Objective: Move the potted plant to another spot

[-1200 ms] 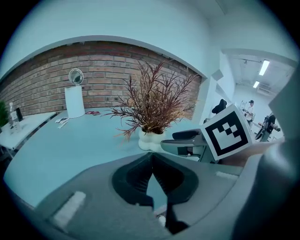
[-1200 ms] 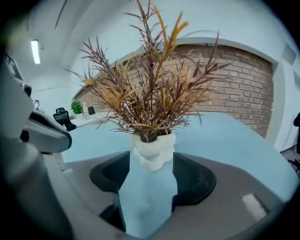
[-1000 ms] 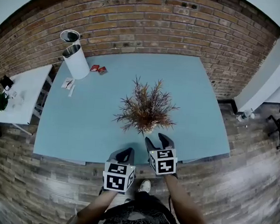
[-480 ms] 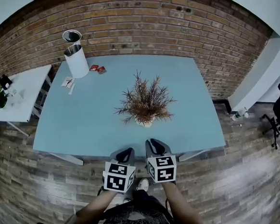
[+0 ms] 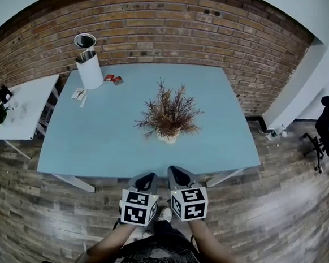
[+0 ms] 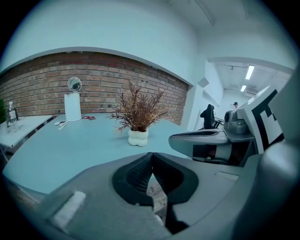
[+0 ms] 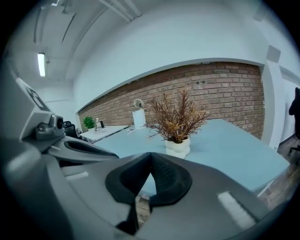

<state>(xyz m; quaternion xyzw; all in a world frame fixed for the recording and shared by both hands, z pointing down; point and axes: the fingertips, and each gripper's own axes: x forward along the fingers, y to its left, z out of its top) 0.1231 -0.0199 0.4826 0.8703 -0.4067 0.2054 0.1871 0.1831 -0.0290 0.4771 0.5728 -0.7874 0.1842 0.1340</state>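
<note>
In the head view our left gripper [image 5: 146, 181] and right gripper [image 5: 177, 173] hang short of the blue table [image 5: 83, 150], the potted plant [image 5: 168, 120] well ahead of both. The left gripper view shows jaws closed, empty; the right gripper view likewise. Any grasp, we judge, should take the white pot [image 6: 138, 137], not the fronds [image 6: 138, 107].
</note>
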